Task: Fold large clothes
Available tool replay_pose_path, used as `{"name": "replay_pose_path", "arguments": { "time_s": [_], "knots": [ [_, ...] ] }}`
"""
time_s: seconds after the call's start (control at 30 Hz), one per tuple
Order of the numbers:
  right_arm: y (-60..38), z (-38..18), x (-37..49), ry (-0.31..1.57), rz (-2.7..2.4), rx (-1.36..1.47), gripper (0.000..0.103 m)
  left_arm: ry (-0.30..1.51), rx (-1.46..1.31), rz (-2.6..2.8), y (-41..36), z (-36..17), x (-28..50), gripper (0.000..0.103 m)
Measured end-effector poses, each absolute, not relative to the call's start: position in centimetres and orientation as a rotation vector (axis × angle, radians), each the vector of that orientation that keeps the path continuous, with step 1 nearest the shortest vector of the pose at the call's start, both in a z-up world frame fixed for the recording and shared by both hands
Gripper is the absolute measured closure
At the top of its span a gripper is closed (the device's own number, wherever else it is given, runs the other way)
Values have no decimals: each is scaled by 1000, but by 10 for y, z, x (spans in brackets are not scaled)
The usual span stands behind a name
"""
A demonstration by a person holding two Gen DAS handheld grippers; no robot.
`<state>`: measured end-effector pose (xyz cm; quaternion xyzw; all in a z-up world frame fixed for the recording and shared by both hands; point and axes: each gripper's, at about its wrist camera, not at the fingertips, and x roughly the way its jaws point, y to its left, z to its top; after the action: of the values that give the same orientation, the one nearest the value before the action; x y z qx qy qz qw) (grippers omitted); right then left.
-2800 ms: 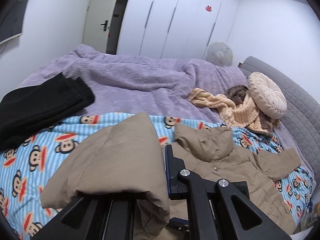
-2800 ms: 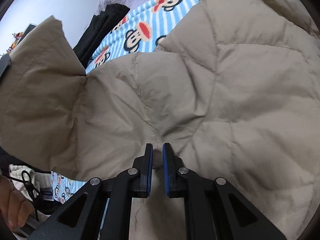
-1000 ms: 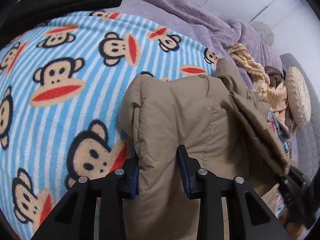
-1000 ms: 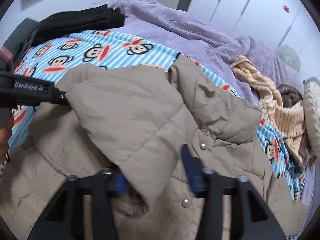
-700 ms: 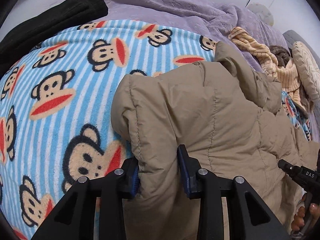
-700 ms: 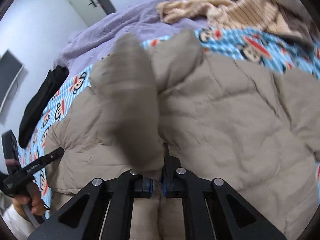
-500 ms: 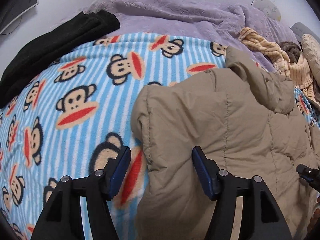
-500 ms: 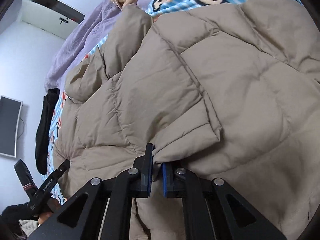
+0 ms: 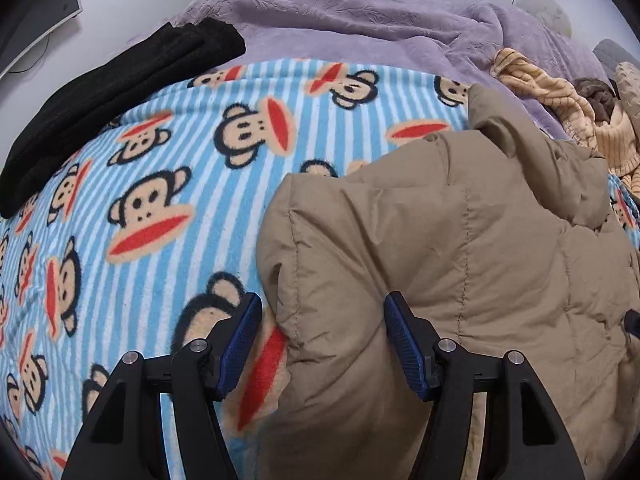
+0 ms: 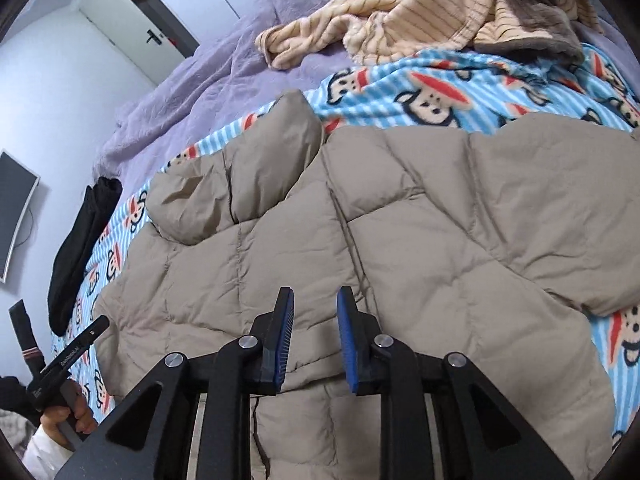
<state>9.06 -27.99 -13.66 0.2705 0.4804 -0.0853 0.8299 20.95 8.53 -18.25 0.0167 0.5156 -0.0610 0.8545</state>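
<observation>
The left gripper (image 9: 322, 340) has its 2 jaws standing well apart, and a puffy folded edge of the tan padded jacket (image 9: 440, 260) bulges up between them without either blue pad pressing on it. That reads as a release: the fold appears to be laid where it belongs, so the pads let go and leave it to settle under its own weight. The right gripper (image 10: 314, 338) has its 2 jaws a little apart and opening, with jacket fabric below them but nothing pinched between the pads; it too seems to be giving up its hold once the panel lies flat.

Outward from the jaws, the jacket lies spread on the monkey-print blanket (image 9: 160, 220), 1 side doubled over toward the middle, with what may be the hood or collar (hard to say which) bunched at its far end. In the right wrist view the person's hand (image 10: 64, 412) holds the other tool just beside the jacket's left edge.

Farther off, a folded black garment (image 9: 112, 92) lies at the blanket's far-left edge, probably parked clear of the working area, and a striped beige garment (image 10: 400, 20) lies crumpled on the purple bedspread (image 9: 360, 20) beyond, seemingly unfolded.
</observation>
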Motion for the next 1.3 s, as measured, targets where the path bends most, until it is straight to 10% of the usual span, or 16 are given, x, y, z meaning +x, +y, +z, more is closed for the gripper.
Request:
{"name": "replay_pose_path", "arguments": {
  "time_s": [0.1,1.3],
  "knots": [
    [-272,-166,94,1110,-195,559,80,1074,62,-94,85,-186,209,22],
    [-348,-141,-54,1106,-129,789,39,1197,199,-179,-61,-123,60,21]
  ]
}}
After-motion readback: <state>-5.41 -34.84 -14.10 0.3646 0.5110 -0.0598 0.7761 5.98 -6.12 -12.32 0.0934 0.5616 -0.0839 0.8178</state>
